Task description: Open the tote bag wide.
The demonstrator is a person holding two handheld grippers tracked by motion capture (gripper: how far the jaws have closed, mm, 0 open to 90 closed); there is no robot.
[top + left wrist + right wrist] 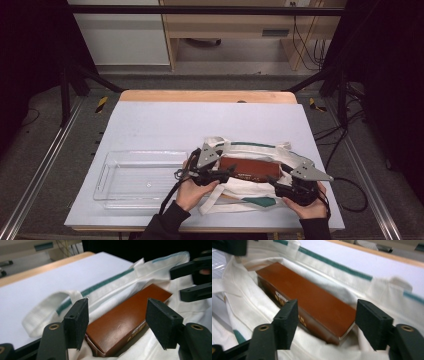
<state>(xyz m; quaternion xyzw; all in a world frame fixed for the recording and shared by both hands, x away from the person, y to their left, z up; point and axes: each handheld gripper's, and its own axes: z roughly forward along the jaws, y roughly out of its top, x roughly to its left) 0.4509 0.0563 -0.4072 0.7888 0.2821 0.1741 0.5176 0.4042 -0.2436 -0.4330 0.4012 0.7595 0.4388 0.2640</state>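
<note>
The brown box [249, 169] lies in the white bag [250, 192]. The left hand-held gripper [117, 323] at 9 o'clock and the right hand-held gripper [327, 325] at 3 o'clock are both spread, pinching nothing.

Brown box [249, 169] lying flat inside white tote bag [235, 192] — green-striped, mouth open, near table edge

Far table half [200, 117] lies open; clear tray [117, 177] blocks the left.
</note>
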